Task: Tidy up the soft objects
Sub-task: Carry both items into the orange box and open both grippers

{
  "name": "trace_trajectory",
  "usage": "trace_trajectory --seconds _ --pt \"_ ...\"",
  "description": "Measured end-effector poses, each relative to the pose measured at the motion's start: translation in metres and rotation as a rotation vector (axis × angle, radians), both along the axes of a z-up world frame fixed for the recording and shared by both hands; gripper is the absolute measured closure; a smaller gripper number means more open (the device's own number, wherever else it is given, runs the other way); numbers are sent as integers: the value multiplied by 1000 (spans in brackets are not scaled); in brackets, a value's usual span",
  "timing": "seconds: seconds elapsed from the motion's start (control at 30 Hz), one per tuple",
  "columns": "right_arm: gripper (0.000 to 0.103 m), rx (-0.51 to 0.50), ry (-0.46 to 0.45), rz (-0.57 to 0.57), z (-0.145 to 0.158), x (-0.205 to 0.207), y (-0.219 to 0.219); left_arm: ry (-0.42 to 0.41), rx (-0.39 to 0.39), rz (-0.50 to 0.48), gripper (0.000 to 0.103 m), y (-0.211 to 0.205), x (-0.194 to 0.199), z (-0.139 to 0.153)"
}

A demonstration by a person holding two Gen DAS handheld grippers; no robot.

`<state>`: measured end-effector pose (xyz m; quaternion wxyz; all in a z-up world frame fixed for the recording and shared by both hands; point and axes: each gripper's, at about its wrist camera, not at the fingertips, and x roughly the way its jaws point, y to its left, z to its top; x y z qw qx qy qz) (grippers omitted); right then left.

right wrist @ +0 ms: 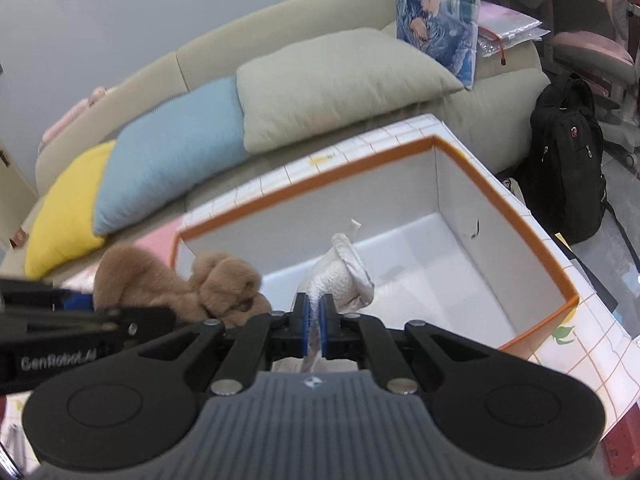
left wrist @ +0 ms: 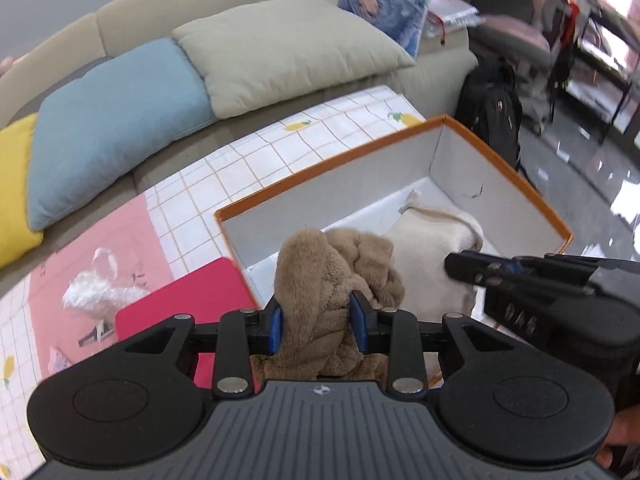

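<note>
My left gripper (left wrist: 318, 316) is shut on a brown plush toy (left wrist: 340, 280), its blue pads pressing into the fur on both sides. The toy hangs over the near left corner of an orange-rimmed white box (left wrist: 340, 192). In the right wrist view the same plush toy (right wrist: 180, 284) shows at the left, beside the box (right wrist: 480, 208). My right gripper (right wrist: 316, 316) is shut on a cream cloth (right wrist: 344, 276), which it holds over the box's inside. From the left wrist view the right gripper (left wrist: 456, 266) comes in from the right, against the cream cloth (left wrist: 432, 232).
The box stands on a checked tablecloth (left wrist: 280, 152). A red pad (left wrist: 188, 300) and crumpled clear plastic (left wrist: 96, 288) lie to its left. Behind is a sofa with yellow (right wrist: 68, 216), blue (right wrist: 172, 152) and beige (right wrist: 340, 80) cushions. A black backpack (right wrist: 568, 152) stands on the floor at right.
</note>
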<state>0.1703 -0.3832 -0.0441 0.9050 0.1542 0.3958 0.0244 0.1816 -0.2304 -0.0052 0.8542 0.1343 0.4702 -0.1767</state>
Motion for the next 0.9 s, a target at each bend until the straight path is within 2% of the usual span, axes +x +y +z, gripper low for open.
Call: trace_trajectory --seconds 0.23,0.43,0.57,0.77,0.9 --pt "100 -109 37 10 -24 9 4 35 106 -74 70 -32 6 -27" --pt "99 -70 105 0 -36 15 -3 65 156 -66 70 -37 15 -47" --pt "94 -79 107 13 -36 15 0 49 167 -76 62 -35 14 -44" --pt "91 -109 112 14 -37 16 4 27 123 -53 45 -27 15 -31" --pt "67 -104 87 -5 -34 13 1 14 60 -44 42 -16 11 -14"
